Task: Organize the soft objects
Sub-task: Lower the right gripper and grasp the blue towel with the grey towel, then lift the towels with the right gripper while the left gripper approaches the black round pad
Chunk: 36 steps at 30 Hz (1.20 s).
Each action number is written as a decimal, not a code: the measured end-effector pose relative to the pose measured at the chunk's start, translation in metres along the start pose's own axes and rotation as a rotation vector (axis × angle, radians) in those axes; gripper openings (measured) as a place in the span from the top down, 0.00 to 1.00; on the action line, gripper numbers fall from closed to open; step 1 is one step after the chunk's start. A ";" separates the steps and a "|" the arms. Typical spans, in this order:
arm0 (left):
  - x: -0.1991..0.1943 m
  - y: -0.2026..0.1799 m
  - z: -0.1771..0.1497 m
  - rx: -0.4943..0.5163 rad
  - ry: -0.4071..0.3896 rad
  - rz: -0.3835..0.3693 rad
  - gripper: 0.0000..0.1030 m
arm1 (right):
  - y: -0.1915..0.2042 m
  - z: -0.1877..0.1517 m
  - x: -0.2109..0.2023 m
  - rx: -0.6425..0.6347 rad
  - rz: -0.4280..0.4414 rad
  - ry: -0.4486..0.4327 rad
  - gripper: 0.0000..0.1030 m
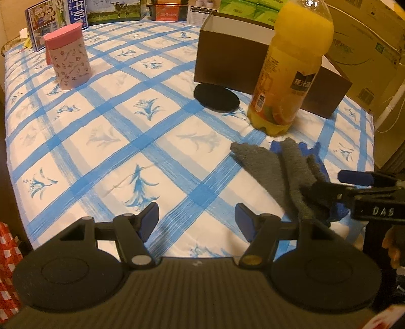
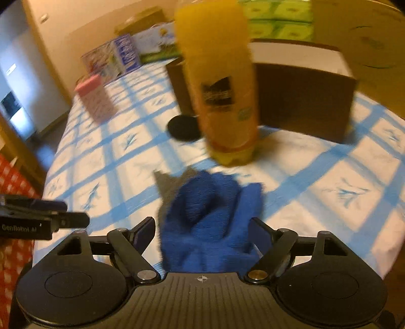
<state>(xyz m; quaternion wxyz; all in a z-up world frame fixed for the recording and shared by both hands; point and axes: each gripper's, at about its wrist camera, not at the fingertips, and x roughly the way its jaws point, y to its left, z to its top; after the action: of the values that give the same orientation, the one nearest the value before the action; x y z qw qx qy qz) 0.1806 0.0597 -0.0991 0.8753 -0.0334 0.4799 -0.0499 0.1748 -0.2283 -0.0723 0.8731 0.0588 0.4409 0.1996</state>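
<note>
A crumpled blue and grey cloth (image 2: 207,217) lies on the checked tablecloth in front of the orange juice bottle (image 2: 220,83). My right gripper (image 2: 202,235) is open with the cloth between its fingers. In the left wrist view the cloth (image 1: 286,172) shows mostly grey, and the right gripper (image 1: 354,187) reaches over it from the right. My left gripper (image 1: 197,222) is open and empty above the tablecloth, left of the cloth. A round black pad (image 1: 216,96) lies in front of the brown open box (image 1: 233,60).
A pink lidded cup (image 1: 68,60) stands at the far left. Cartons and boxes (image 1: 58,20) line the table's back edge. The juice bottle (image 1: 291,68) stands close behind the cloth. The table's front edge (image 1: 177,254) is just below my left gripper.
</note>
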 end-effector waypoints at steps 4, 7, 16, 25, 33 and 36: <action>0.007 -0.005 0.002 0.008 0.010 -0.008 0.38 | -0.018 -0.003 0.014 0.103 -0.021 0.040 0.17; 0.008 -0.006 0.004 0.011 0.008 -0.011 0.38 | -0.024 -0.002 0.027 0.168 0.011 0.058 0.17; 0.019 -0.005 0.009 0.010 0.016 -0.021 0.39 | 0.007 -0.010 0.055 0.025 -0.075 0.038 0.19; 0.026 -0.009 0.014 0.025 0.011 -0.026 0.42 | 0.015 -0.018 0.046 -0.102 -0.040 0.001 0.70; 0.035 -0.019 0.027 0.080 -0.018 -0.032 0.42 | -0.012 -0.006 0.022 -0.041 -0.072 -0.007 0.72; 0.042 -0.024 0.037 0.107 -0.040 -0.037 0.42 | -0.030 0.001 0.012 -0.008 -0.123 -0.018 0.72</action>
<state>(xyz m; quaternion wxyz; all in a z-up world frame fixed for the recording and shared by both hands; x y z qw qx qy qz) 0.2324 0.0315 -0.1119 0.8842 0.0035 0.4581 -0.0909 0.1907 -0.2508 -0.0892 0.8879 0.0299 0.4351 0.1466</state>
